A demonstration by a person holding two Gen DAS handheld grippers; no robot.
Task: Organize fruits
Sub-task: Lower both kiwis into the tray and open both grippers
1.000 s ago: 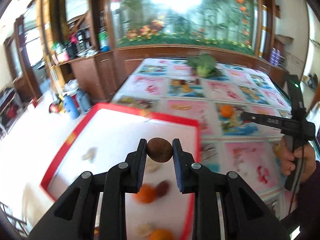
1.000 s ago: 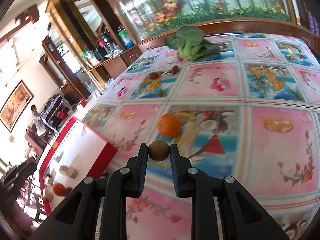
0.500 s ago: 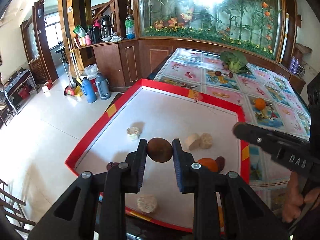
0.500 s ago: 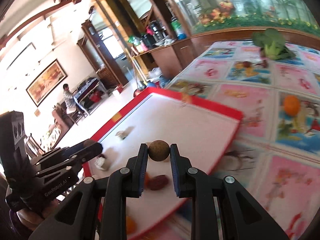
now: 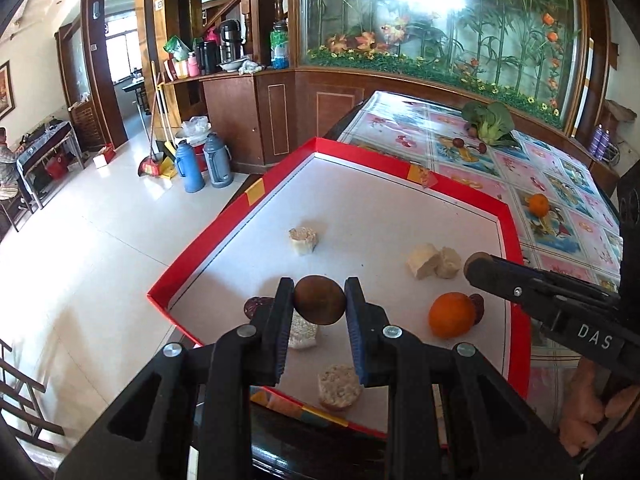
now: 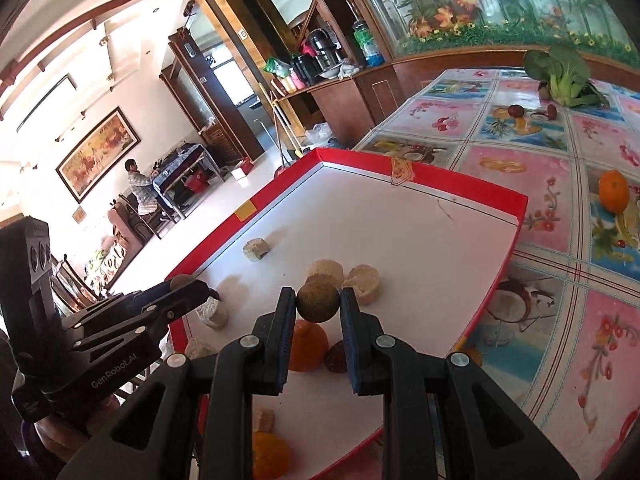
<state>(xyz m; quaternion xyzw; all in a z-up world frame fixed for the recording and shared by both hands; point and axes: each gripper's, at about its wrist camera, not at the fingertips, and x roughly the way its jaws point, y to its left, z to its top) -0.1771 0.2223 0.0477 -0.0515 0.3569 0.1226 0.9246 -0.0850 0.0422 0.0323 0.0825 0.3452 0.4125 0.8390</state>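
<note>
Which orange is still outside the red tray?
The orange on the flowered tablecloth, alone beyond the red tray; the others lie inside.

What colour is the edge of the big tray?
Red, around a white floor. The tray shows best in the left wrist view.

two thermos flasks (image 5: 204, 164) beside a broom (image 5: 154, 136)

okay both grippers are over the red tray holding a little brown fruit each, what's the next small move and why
Probably lower the left gripper and set its brown fruit on the bare white floor of the red tray. Both fruits are clamped above the tray, and the right gripper hangs over the orange and pale chunks, so its spot is more crowded.
</note>
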